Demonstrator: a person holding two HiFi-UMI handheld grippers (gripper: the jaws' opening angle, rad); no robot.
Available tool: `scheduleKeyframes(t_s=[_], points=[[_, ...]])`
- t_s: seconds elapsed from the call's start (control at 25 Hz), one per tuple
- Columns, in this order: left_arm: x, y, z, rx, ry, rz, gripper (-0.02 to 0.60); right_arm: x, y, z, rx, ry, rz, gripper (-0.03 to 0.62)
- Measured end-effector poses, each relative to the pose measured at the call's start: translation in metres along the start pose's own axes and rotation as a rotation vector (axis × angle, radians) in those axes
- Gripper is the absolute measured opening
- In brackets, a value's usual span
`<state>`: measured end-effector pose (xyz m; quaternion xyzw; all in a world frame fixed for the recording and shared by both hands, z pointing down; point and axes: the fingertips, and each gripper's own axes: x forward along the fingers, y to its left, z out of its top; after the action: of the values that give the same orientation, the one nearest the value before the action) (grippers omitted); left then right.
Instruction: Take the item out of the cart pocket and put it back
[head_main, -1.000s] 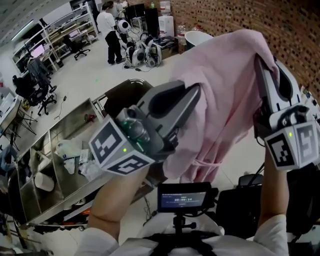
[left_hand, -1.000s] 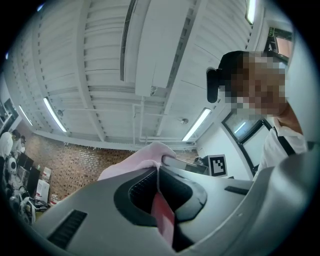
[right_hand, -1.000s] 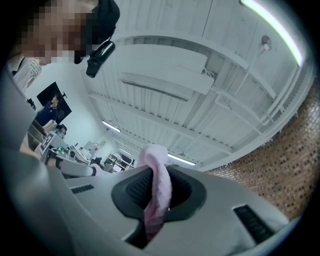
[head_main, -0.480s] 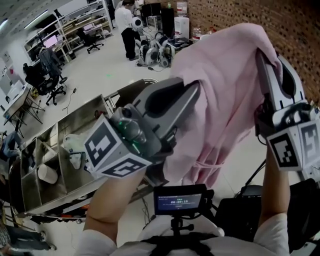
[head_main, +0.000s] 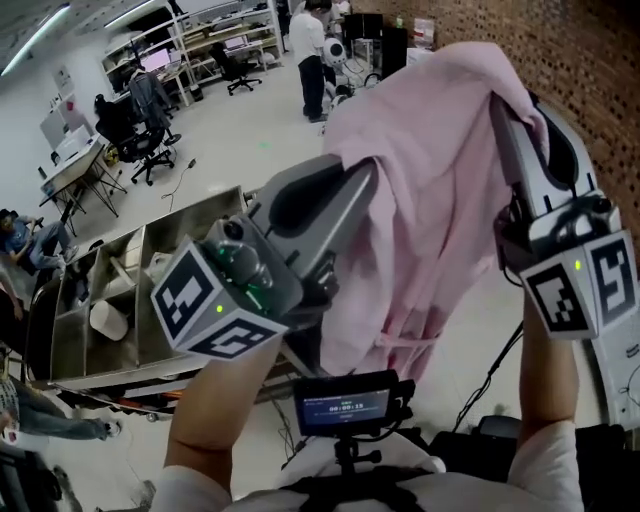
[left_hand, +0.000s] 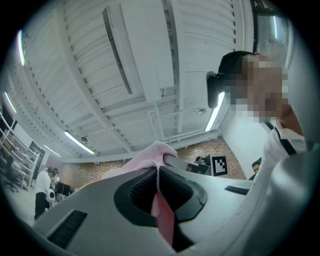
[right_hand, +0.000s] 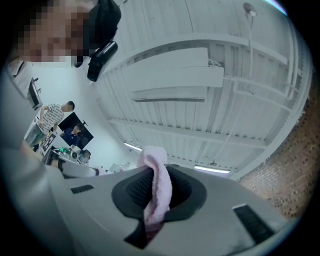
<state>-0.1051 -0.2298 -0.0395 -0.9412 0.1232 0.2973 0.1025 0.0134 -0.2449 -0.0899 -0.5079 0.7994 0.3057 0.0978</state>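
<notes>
Workshop floor spreads pale below, and above it the pink garment (head_main: 440, 190) hangs in the air, held up between both tongs. My left tongs (head_main: 362, 180) are shut tight on a thin edge, and my right tongs (head_main: 508, 105) are clamped on a thicker fold. The held edge runs across from left to right, and the rest drapes down. The steel cart (head_main: 150, 345) sits low on my left, so I judge the left hand nearer for the return.
</notes>
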Motion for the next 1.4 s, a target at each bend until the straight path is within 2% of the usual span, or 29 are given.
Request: scheduleKeyframes(t_s=[0.24,0.48,0.72,1.08,1.4], points=[[-0.013,0.036,-0.002,0.059,0.026,0.079,0.0,0.037,0.006,-0.031,0.02,-0.01,0.063,0.026],[-0.019,0.071,-0.012,0.074,0.046,0.142,0.0,0.067,0.006,-0.06,0.039,0.008,0.084,0.026],[-0.032,0.113,-0.029,0.085,0.079,0.213,0.0,0.1,0.019,-0.105,0.04,0.086,0.108,0.026],[-0.056,0.173,-0.065,0.068,0.156,0.333,0.0,0.14,0.034,-0.18,0.124,0.214,0.157,0.026],[-0.078,0.213,-0.099,0.135,0.285,0.437,0.0,0.169,0.077,-0.234,0.107,0.302,0.253,0.027]])
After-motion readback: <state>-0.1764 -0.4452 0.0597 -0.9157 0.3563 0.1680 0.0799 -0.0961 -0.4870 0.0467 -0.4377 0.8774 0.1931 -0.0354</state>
